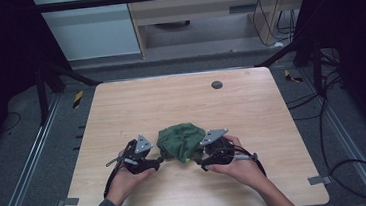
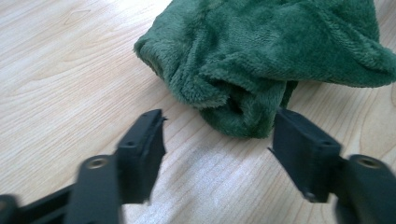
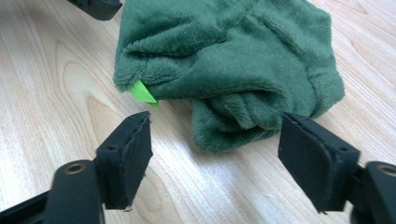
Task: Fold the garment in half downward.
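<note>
A crumpled dark green fleece cloth (image 1: pixel 180 141) lies bunched on the wooden table (image 1: pixel 181 103), near its front middle. My left gripper (image 1: pixel 160 160) sits at the cloth's left edge, open; in the left gripper view its jaws stand wide, low over the wood, with a fold of the cloth (image 2: pixel 243 116) just ahead between them (image 2: pixel 219 140). My right gripper (image 1: pixel 199 161) is at the cloth's right front edge, also open (image 3: pixel 215 144), a rolled fold (image 3: pixel 233 123) between its jaws but not touched. A bright green tag (image 3: pixel 142 93) pokes from the cloth.
A small dark round disc (image 1: pixel 216 84) is set in the table near the far edge. Bare wood spreads behind and beside the cloth. Cables (image 1: pixel 342 169) lie on the floor to the right of the table, and metal rails run along both sides.
</note>
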Demonstrator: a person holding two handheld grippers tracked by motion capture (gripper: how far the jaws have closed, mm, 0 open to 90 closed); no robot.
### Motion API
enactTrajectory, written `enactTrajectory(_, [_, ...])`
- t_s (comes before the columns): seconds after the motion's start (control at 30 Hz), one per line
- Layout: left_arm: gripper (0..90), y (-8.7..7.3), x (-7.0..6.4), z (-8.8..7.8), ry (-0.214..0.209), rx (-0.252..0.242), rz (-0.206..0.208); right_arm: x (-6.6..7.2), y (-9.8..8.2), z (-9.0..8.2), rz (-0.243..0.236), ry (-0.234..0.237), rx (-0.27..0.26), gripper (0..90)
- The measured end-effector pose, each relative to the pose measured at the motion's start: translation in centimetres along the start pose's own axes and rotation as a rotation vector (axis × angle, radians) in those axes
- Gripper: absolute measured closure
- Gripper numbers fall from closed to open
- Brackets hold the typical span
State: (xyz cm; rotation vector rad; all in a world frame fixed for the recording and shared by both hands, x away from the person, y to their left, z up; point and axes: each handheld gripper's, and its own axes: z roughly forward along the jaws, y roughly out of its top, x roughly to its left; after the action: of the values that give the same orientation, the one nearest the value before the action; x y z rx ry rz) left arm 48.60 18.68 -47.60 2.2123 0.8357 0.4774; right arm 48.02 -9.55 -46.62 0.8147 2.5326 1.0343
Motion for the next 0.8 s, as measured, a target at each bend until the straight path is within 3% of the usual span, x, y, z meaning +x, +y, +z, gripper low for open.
enactTrajectory(0.3, [12.8,-0.2,-0.4,-0.2,-0.025,0.012,-0.012,0.2,-0.1,-0.1,-0.005,-0.004,0.019,14.4])
enactTrajectory(0.8, [7.7,-0.9,-0.6,-1.1,-0.051,0.022,0.009,0.3,-1.0,-1.1,0.0,-0.015,0.016,10.7])
